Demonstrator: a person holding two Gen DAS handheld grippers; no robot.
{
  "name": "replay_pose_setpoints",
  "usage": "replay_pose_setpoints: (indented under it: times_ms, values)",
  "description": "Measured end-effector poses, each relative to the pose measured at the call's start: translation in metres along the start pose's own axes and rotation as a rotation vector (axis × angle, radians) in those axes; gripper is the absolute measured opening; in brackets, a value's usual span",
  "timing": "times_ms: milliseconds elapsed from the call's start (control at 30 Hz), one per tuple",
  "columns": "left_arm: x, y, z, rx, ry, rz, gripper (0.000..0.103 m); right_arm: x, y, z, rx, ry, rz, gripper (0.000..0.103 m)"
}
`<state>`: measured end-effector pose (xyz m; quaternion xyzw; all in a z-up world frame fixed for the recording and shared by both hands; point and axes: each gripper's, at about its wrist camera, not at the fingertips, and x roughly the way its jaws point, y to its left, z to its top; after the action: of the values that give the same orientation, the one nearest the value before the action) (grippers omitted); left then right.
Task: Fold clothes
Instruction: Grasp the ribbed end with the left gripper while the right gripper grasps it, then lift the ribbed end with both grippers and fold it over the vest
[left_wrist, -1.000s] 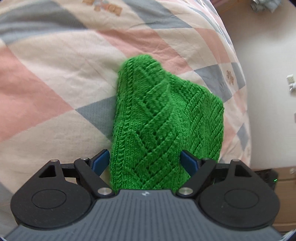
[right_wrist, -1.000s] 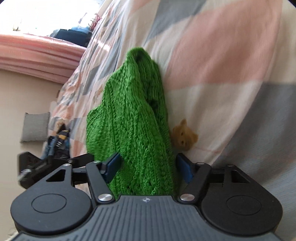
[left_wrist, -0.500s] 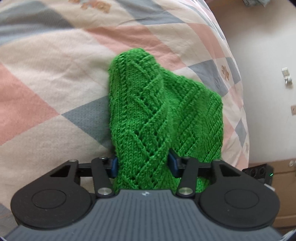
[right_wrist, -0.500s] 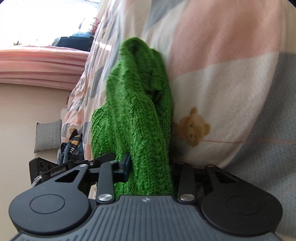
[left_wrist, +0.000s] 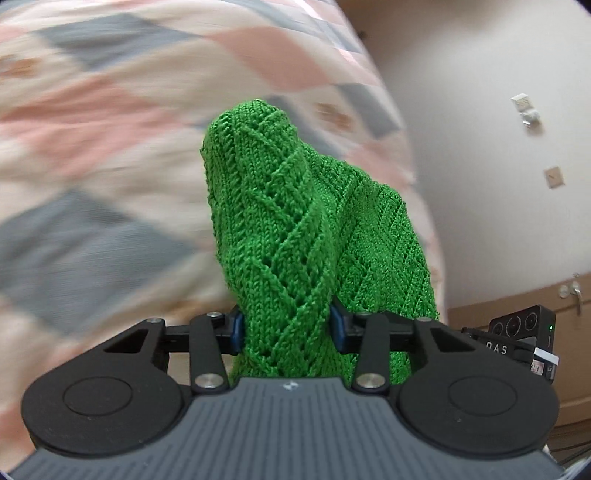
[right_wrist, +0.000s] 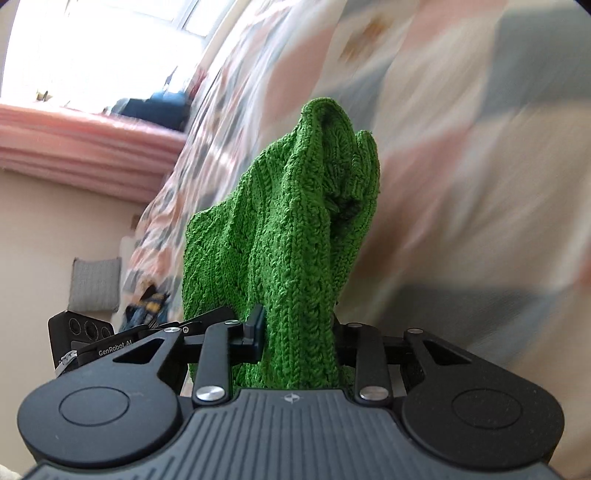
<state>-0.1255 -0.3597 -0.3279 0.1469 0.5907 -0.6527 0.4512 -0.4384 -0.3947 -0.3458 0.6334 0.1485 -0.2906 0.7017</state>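
Note:
A bright green knitted garment (left_wrist: 280, 229) with a diagonal lace pattern hangs bunched between both grippers above the quilt. My left gripper (left_wrist: 286, 326) is shut on its near edge, blue pads pressed into the knit. The same green knit (right_wrist: 291, 240) fills the middle of the right wrist view, where my right gripper (right_wrist: 297, 330) is shut on another part of its edge. The far end of the garment droops forward in a rounded fold. What lies under the gripped edges is hidden by the gripper bodies.
A patchwork quilt (left_wrist: 92, 155) in pink, grey and cream covers the bed beneath, blurred by motion. The other gripper's body (left_wrist: 524, 339) shows at the right edge, near a wooden cabinet (left_wrist: 569, 295). Pink curtains (right_wrist: 74, 140), a grey cushion (right_wrist: 96, 284) and floor clutter lie left.
Both grippers went from open around the knit's edge to shut on it, then lifted it off the quilt. The background now streaks with motion.

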Motion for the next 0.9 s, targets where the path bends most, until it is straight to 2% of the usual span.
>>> replay_pose_setpoints:
  times_ms: [100,267,433,600,800,833,900]
  values:
    - [0.050,-0.051,0.009,0.020,-0.014,-0.063,0.037,-0.055,-0.024,0.039,-0.024,-0.047,-0.052,0.030]
    - [0.136,-0.128,0.024,0.022,-0.045,-0.141,0.037,-0.133,-0.064,0.118,-0.119,-0.073,-0.147,0.030]
    - [0.207,-0.181,0.042,0.012,-0.079,-0.194,0.037,-0.178,-0.103,0.189,-0.180,-0.066,-0.197,0.030]
    - [0.256,-0.201,0.058,0.002,-0.098,-0.187,0.037,-0.182,-0.131,0.236,-0.241,-0.045,-0.214,0.030]
    - [0.304,-0.199,0.062,0.001,-0.088,-0.136,0.039,-0.166,-0.180,0.268,-0.220,-0.004,-0.234,0.031]
    - [0.311,-0.197,0.061,0.009,-0.088,-0.120,0.040,-0.161,-0.189,0.272,-0.208,0.002,-0.248,0.032]
    - [0.321,-0.192,0.060,0.018,-0.087,-0.102,0.045,-0.153,-0.208,0.275,-0.167,-0.006,-0.262,0.040]
